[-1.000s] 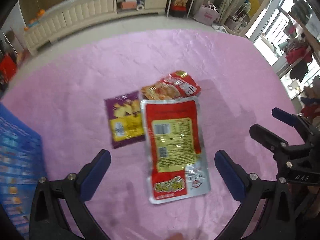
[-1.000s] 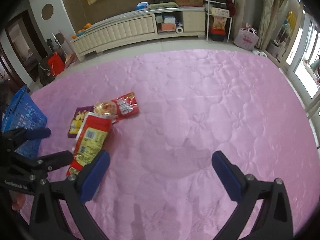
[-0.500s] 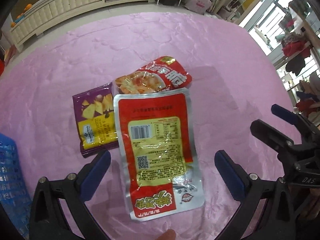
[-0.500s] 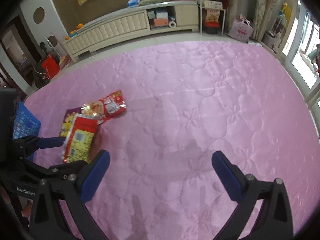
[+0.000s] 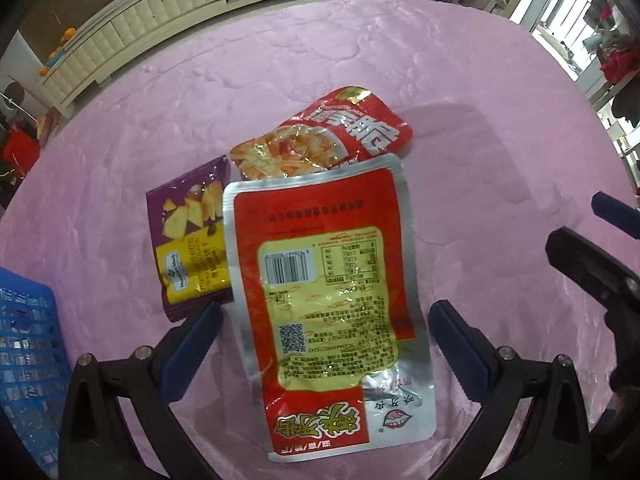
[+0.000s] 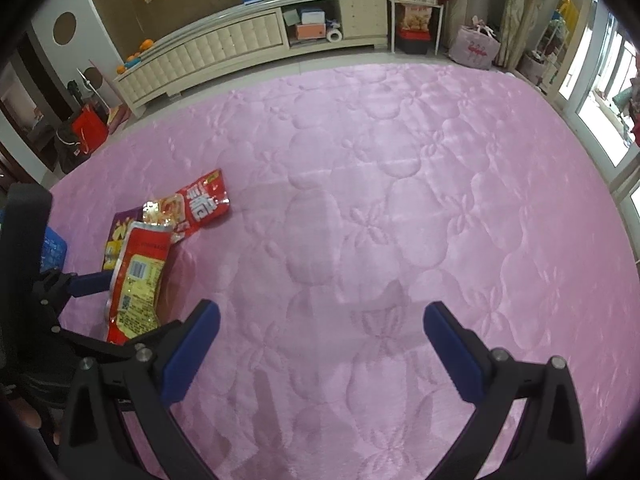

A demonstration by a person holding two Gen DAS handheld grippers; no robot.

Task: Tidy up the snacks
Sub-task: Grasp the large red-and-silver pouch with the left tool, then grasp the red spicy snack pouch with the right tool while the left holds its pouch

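Three snack packets lie together on the pink quilted cover (image 5: 480, 160). A large red and silver packet (image 5: 324, 292) lies label side up between the fingers of my open left gripper (image 5: 322, 320). It partly covers a purple and yellow packet (image 5: 188, 236) on its left and a red packet with a clear window (image 5: 332, 136) beyond it. In the right wrist view the large packet (image 6: 136, 276), the purple packet (image 6: 116, 232) and the red windowed packet (image 6: 200, 204) lie at the left. My right gripper (image 6: 320, 320) is open and empty over bare cover, to their right.
A blue plastic basket (image 5: 28, 360) stands at the left edge, also showing in the right wrist view (image 6: 54, 248). My right gripper's fingers (image 5: 592, 264) show at the right of the left wrist view. A cream low cabinet (image 6: 224, 48) runs along the far wall.
My left gripper has moved forward and down onto the packets, so the large red and silver packet now lies between its fingers. The right gripper has shifted only slightly.
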